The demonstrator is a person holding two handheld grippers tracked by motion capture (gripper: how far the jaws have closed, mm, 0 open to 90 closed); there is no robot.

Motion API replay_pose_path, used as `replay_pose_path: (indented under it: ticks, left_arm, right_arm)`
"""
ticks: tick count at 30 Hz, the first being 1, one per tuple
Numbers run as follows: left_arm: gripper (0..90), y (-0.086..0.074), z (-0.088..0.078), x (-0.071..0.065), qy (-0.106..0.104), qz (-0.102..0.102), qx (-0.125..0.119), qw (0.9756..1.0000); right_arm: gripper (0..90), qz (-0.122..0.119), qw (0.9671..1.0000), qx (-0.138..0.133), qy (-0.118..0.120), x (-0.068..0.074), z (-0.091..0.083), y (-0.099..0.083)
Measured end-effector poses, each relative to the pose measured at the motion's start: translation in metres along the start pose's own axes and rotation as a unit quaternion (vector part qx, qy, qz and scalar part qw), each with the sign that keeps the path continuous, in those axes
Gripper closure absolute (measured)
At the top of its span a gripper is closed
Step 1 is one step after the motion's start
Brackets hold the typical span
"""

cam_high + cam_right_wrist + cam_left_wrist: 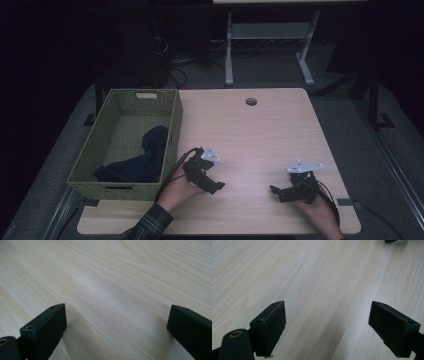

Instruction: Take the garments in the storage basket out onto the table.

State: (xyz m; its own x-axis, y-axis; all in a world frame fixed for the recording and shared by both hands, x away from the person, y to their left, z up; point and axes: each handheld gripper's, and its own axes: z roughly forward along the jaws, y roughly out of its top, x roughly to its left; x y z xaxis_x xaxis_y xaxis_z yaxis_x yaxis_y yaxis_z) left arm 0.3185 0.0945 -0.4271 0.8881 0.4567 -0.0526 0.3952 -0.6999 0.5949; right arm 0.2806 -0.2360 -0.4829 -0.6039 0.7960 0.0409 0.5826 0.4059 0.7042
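Both tongs, left (216, 186) and right (276, 192), sat wide open over bare table (260, 130), gripping nothing, with the dark cloth (145, 160) lying in the basket (100, 137) just left of the left one.

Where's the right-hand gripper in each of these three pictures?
High view: right gripper lower right, over the table.
Left gripper view: dark tip at top right edge, probably it.
Right gripper view: right gripper along the bottom, open.
Shared landmark: pale wood table.
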Motion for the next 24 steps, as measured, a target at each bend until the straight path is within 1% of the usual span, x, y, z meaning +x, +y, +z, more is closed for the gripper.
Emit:
replay_pose_path:
  ticks: [7,13,16,22,24]
  left_arm:
    - [14.0,0.003,-0.005,0.0,-0.001,-0.001,-0.001,1.0]
    - [14.0,0.007,-0.009,0.0,-0.002,0.0,0.005,1.0]
    - [14.0,0.009,-0.011,0.0,-0.001,-0.005,0.009,0.9999]
    - [14.0,0.013,-0.015,0.0,-0.001,-0.003,0.011,0.9999]
    - [14.0,0.014,-0.018,-0.001,-0.002,-0.006,0.009,0.9999]
  right_arm:
    - [2.3,0.0,1.0,0.0,0.0,0.0,0.0,0.0]
    - [2.3,-0.001,1.0,-0.001,0.001,0.0,0.0,0.0]
    - [2.3,-0.001,1.0,-0.001,0.001,0.0,0.0,0.0]
    - [2.3,-0.001,1.0,-0.001,0.002,0.0,0.0,0.0]
    - [2.3,-0.001,1.0,-0.001,0.002,0.0,0.0,0.0]
